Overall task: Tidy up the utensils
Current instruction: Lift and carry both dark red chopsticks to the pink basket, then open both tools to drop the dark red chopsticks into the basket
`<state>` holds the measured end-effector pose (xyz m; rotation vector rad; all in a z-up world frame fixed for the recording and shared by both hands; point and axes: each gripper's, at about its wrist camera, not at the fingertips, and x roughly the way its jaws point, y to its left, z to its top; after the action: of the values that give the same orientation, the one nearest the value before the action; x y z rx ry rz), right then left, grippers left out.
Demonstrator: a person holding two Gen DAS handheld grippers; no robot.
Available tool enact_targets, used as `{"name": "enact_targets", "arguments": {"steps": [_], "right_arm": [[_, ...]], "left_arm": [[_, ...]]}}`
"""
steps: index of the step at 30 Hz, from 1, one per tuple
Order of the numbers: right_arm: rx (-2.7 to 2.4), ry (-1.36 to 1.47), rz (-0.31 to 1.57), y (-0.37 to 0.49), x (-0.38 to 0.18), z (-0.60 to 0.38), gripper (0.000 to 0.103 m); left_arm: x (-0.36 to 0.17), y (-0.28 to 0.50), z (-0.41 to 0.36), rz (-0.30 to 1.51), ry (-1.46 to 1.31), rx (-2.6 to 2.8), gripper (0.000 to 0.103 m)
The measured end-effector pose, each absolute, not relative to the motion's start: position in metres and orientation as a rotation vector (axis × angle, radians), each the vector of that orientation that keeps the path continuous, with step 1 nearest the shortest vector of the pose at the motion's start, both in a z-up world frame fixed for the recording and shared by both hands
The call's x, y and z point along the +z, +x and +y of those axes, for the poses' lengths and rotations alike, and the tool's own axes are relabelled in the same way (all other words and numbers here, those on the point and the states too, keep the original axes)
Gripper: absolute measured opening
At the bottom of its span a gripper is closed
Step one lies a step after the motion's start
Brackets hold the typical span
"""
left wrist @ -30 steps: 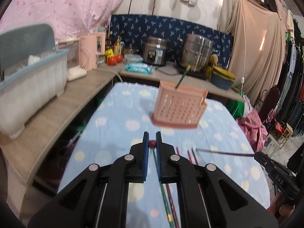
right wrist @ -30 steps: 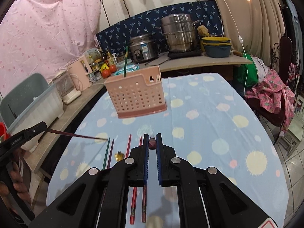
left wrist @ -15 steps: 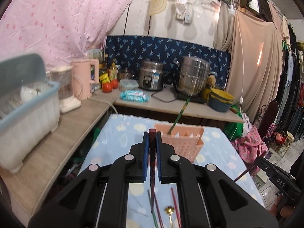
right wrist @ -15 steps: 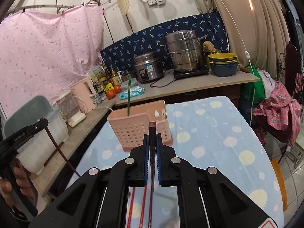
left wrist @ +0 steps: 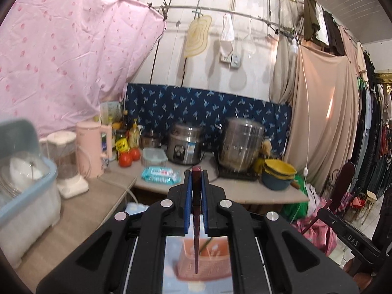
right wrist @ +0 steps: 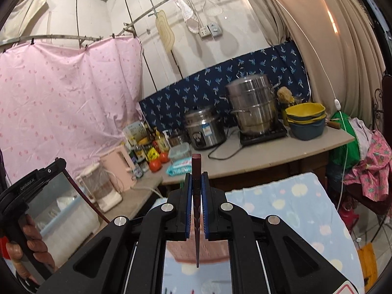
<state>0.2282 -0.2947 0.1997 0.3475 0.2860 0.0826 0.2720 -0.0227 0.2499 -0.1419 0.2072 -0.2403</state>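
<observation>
Holding one chopstick each: left tool (left wrist: 195,203) clamps chopstick (left wrist: 196,223), right tool (right wrist: 196,205) clamps another (right wrist: 196,210), tips hanging above basket (left wrist: 205,259); risk: thin sticks pivot, miss slot, clash

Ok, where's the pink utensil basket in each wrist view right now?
Left wrist: pink utensil basket at bottom centre, below the left gripper.
Right wrist: basket at bottom centre, below the right gripper.
Shared landmark: tall steel steamer pot on the counter.
</observation>
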Motion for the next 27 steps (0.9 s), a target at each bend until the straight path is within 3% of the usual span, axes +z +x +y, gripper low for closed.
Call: {"name": "enact_targets", "arguments": {"steps": [10,25,26,27], "right_arm": [[0.081,0.413,0.233,0.293,0.207,-0.301,0.007],[0.052,0.38,0.42,0.345,0.13,-0.293,0.008],[0.051,0.376,0.424,0.345,0.129,-0.293,0.008],[0.046,0.37,0.421,0.344,0.128,-0.292,0.011]], "left_arm": [[0.23,0.33,-0.039,0.231,-0.142,-0.242,0.007],[0.168,0.365,-0.036,0.381,-0.16,-0.226,0.008],[0.166,0.366,-0.035,0.385,-0.165,-0.225,0.009],[0.165,0.366,-0.034,0.389,-0.167,-0.223,0.021]]}}
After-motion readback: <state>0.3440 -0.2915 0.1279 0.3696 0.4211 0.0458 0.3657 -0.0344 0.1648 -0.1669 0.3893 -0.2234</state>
